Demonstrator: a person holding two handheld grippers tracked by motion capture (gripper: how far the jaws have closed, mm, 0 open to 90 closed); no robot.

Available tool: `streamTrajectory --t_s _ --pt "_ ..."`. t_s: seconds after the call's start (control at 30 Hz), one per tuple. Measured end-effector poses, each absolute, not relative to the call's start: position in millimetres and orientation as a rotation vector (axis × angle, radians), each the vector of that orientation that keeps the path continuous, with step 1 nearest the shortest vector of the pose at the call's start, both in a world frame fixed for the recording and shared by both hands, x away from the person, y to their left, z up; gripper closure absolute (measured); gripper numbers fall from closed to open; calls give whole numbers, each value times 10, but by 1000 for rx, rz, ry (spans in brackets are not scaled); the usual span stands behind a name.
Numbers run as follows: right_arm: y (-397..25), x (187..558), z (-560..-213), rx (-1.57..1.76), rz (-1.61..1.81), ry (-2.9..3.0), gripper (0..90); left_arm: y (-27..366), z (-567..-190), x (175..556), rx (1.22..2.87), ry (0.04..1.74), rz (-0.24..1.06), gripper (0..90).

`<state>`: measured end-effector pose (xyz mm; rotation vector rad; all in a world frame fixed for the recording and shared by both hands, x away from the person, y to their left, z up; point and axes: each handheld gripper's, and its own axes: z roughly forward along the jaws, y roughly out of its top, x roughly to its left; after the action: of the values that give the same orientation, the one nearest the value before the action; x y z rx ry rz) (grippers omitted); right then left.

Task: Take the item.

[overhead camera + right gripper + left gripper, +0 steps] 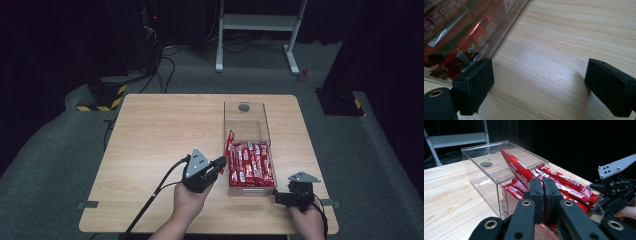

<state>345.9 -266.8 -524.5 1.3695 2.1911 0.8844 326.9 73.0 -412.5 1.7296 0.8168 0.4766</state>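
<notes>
Left gripper [542, 185] pinches one red wafer packet [515, 166] above the clear box [247, 127]; right gripper [539, 82] rests wide open on the table [155, 130].

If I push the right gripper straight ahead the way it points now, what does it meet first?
Probably nothing: the open right gripper points over bare wooden table, with the clear plastic box of red snack packets beside its left jaw. Depth is unclear.

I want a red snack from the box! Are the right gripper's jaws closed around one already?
No, the right gripper has its jaws wide apart over bare table, beside the clear box.
</notes>
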Motion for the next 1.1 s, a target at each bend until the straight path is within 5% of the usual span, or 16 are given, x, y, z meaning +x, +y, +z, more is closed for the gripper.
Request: streamTrajectory --t_s 1.1 --pt "-2668 3455 -5244 1367 883 2194 86 1249 -4098 3337 1709 892 540 870"
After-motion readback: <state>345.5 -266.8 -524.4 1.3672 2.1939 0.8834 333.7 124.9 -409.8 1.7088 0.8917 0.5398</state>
